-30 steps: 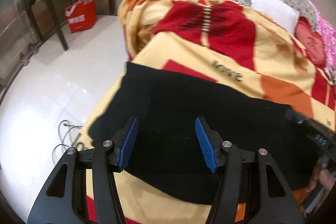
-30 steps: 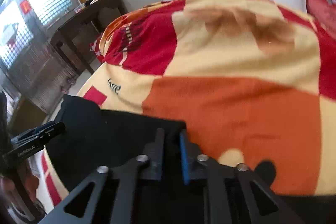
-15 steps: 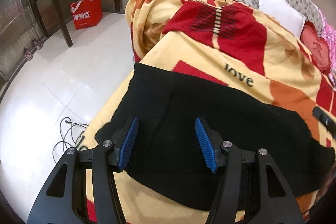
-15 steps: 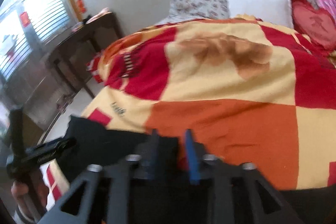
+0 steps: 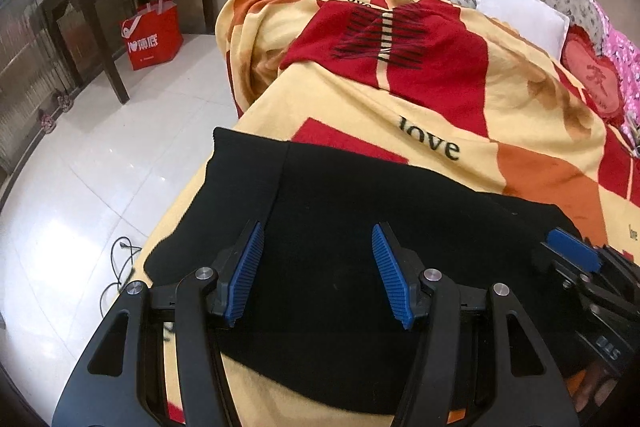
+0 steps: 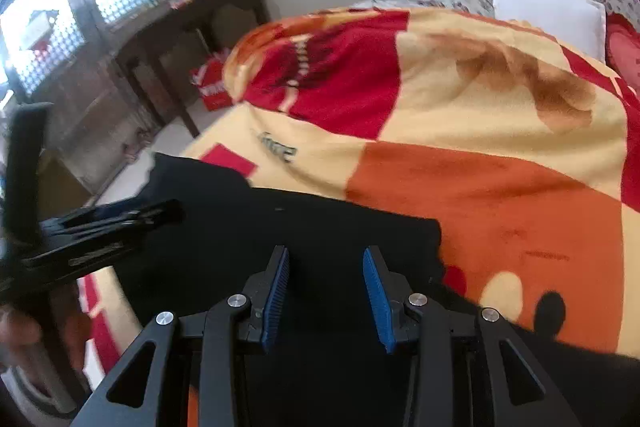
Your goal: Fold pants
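**Right gripper releases the pants – fold laid down**

The black pants (image 5: 360,247) lie flat on the patterned blanket (image 5: 440,107), at the blanket's near edge by the floor side. A second ago the right gripper (image 6: 326,297) was pinched nearly shut with black cloth at its pads; its jaws have just been opening and now stand parted with nothing between them, the pants lying below. The left gripper (image 5: 318,273) hangs over the pants with jaws wide apart, empty, unchanged over the second. Judgement: one fold appears finished and let go – the pants look shortened into a broad slab, and a further fold likely remains.
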Demonstrator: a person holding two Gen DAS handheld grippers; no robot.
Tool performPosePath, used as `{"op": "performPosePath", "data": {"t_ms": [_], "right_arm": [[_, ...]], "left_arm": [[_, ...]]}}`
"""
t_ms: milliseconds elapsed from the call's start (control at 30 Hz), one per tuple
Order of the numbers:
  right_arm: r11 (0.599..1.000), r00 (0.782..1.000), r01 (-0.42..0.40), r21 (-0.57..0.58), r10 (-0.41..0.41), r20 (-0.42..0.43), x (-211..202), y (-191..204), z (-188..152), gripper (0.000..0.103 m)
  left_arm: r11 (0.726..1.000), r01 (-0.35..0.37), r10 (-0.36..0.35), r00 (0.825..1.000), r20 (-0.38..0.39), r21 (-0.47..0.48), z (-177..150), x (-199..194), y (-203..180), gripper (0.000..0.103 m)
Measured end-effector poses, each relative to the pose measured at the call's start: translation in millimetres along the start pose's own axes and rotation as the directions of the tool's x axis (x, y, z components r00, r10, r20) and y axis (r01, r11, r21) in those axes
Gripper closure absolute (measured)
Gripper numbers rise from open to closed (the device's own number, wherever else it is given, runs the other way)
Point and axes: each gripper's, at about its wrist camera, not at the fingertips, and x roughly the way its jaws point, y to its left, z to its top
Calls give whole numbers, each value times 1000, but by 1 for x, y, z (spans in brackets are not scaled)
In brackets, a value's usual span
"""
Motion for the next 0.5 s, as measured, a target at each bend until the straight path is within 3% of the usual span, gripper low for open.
{"op": "performPosePath", "data": {"t_ms": [233, 500], "right_arm": [[1000, 1000, 4, 18, -3, -3, 11, -5, 16, 66], [1000, 1000, 3, -27, -3, 30, -42, 5, -15, 66]], "left_arm": [[1000, -2, 2, 1000, -8, -14, 4, 2, 4, 47], [999, 32, -32, 999, 11, -8, -1, -19, -3, 47]]}}
